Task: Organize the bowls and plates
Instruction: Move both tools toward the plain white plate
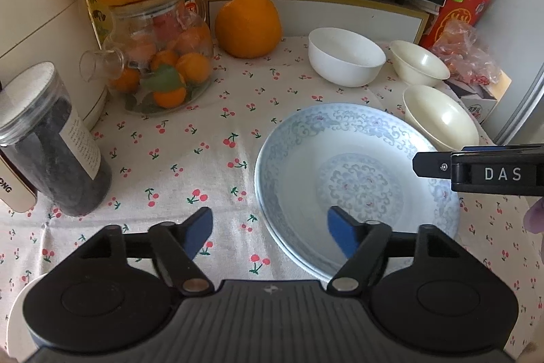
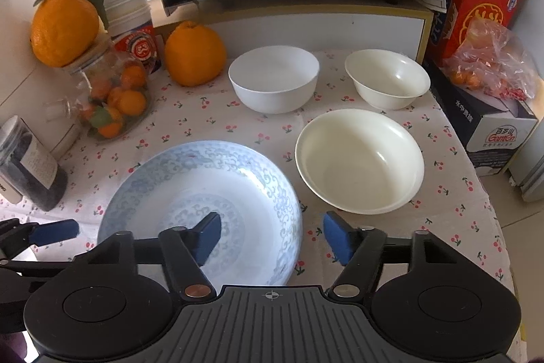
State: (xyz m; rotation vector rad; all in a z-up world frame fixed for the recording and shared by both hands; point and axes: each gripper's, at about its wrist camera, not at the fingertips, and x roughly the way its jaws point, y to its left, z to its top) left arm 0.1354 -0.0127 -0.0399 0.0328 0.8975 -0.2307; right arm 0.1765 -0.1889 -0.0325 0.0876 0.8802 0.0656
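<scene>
Blue-patterned porcelain is sitting stacked on a cherry-print tablecloth (image 2: 391,240) as a person's two handheld grippers are hovering over it, one at each side: the plates (image 2: 204,203), apparently two nested together, are lying near the front of the table, with the left gripper (image 1: 270,232) straddling their left rim and the right gripper (image 2: 272,235) straddling their right rim. Both sets of blue-padded jaws are standing well apart, touching nothing and holding nothing. Behind the plates, three bowls are waiting separately: a white bowl (image 2: 273,79) near a large orange (image 2: 194,54), a small cream bowl (image 2: 387,79) to its right, and a wide cream bowl (image 2: 359,160) just beside the plates. The plate-stacking step is looking finished, and the bowls are appearing to be next; that move is calling for a gripper to be lifting clear of the plates, reaching back to a bowl rim, closing on its thin wall and nesting it without tipping.
</scene>
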